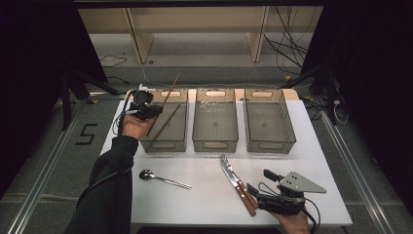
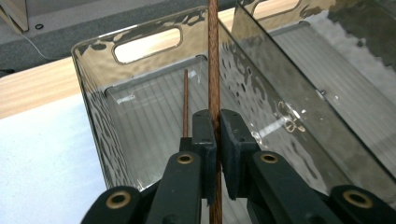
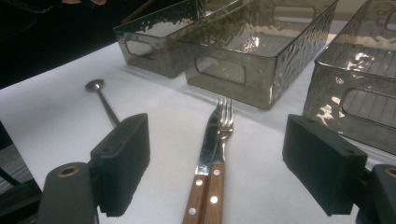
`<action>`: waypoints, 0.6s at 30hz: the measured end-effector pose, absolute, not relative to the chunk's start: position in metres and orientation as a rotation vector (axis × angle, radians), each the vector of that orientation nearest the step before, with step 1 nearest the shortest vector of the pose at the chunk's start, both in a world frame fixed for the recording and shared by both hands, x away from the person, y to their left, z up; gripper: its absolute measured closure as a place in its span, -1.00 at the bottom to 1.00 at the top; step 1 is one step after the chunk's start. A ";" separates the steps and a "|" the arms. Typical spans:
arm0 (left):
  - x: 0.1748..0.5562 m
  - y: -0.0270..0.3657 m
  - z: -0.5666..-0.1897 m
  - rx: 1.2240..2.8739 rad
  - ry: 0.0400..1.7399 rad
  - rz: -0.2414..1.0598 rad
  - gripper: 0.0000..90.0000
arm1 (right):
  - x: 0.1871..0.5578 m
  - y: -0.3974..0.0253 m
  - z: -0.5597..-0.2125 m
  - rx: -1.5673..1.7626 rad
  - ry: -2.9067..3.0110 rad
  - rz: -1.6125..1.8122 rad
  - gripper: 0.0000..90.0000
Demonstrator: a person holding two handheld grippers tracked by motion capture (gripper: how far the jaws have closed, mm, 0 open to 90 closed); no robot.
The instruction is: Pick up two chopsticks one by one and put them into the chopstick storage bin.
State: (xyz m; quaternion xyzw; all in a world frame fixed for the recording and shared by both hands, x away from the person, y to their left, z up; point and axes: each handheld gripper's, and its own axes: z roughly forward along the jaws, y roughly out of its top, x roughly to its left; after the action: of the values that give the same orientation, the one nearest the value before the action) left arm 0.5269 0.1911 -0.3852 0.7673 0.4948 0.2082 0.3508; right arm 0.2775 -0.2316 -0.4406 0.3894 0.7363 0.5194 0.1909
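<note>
The left claw (image 2: 215, 140) is pinching one chopstick (image 2: 214, 60) over the far-left bin (image 2: 140, 44), where another chopstick (image 2: 186, 100) is already lying. The right claw (image 3: 233, 172) is waiting wide open near the knife (image 3: 205, 149) and fork (image 3: 223, 140). Released tilted, the chopstick may be catching the rim and tipping onto the tabletop (image 1: 204, 195).

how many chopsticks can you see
2. One chopstick is clamped in the left hand-held gripper above the left bin. The other chopstick lies inside that bin. None shows elsewhere on the table.
</note>
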 end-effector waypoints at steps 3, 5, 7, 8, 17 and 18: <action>0.529 0.191 -0.389 2.000 1.274 0.552 0.88 | 0.278 -0.232 -0.441 1.097 2.068 1.461 -0.47; 0.531 0.191 -0.393 2.005 1.284 0.540 0.87 | 0.278 -0.232 -0.441 1.095 2.067 1.462 -0.47; 0.533 0.191 -0.397 2.014 1.298 0.535 0.87 | 0.278 -0.232 -0.441 1.095 2.067 1.463 -0.47; 0.534 0.191 -0.400 2.019 1.302 0.534 0.87 | 0.278 -0.232 -0.441 1.096 2.067 1.463 -0.47; 0.535 0.191 -0.408 2.041 1.347 0.503 0.85 | 0.278 -0.232 -0.441 1.098 2.069 1.462 -0.47; 0.535 0.191 -0.408 2.042 1.346 0.495 0.84 | 0.278 -0.232 -0.441 1.098 2.069 1.463 -0.47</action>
State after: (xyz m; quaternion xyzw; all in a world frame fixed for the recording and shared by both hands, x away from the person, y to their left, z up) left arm 0.5352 0.1910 -0.4079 0.7760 0.5115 0.1880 0.3176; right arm 0.2778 -0.2320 -0.4410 0.3903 0.7358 0.5201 0.1889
